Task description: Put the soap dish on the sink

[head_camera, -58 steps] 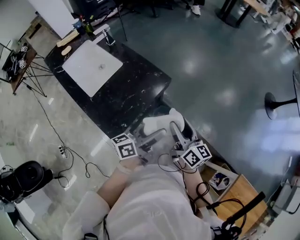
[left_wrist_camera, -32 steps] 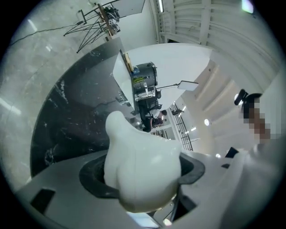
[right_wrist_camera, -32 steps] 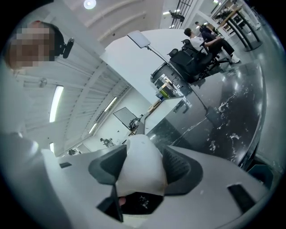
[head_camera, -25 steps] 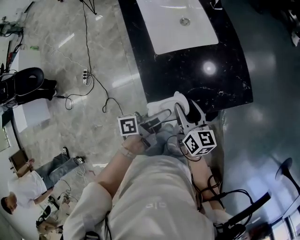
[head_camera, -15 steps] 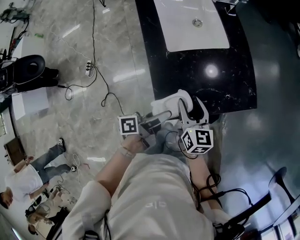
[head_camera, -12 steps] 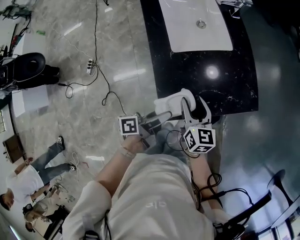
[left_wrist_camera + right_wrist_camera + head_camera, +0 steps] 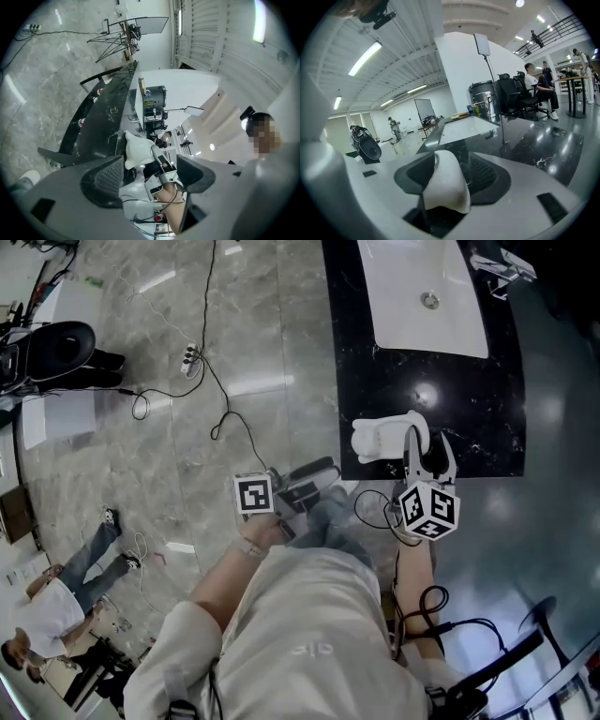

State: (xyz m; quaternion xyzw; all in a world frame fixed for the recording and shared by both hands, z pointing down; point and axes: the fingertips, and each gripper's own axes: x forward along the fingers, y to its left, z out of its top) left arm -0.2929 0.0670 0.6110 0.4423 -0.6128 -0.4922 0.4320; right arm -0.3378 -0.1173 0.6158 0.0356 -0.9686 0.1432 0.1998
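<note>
1. Two claws are in play, but only one is loaded. The right claw (image 7: pixel 422 448) is clamped on the white, glossy moulded soap dish (image 7: pixel 382 439), and its jaws have just tightened a touch on the dish's wall (image 7: pixel 446 187).
2. What has changed is the dish's place. A moment ago it hung close in front of the person's body, short of the black, white-veined marble bench (image 7: pixel 361 381) and right beside the left claw (image 7: pixel 314 479). Now it is out over the bench's near corner, held in the air as far as I can judge rather than resting.
3. The left claw lags behind by the bench's near edge, over the grey stone floor (image 7: pixel 234 352). Its jaws stand apart with nothing between them, and it simply looks across at the dish (image 7: pixel 138 150).
4. The white rectangular sink (image 7: pixel 403 310) lies farther along the bench, well apart from the dish, with bare black stone between them. It now lies almost straight ahead of the dish instead of off to one side.
5. Reading this for the task, the carry is under way on one claw alone. What remains is the run along the bench and a gentle set-down at the basin — nothing is placed yet.
</note>
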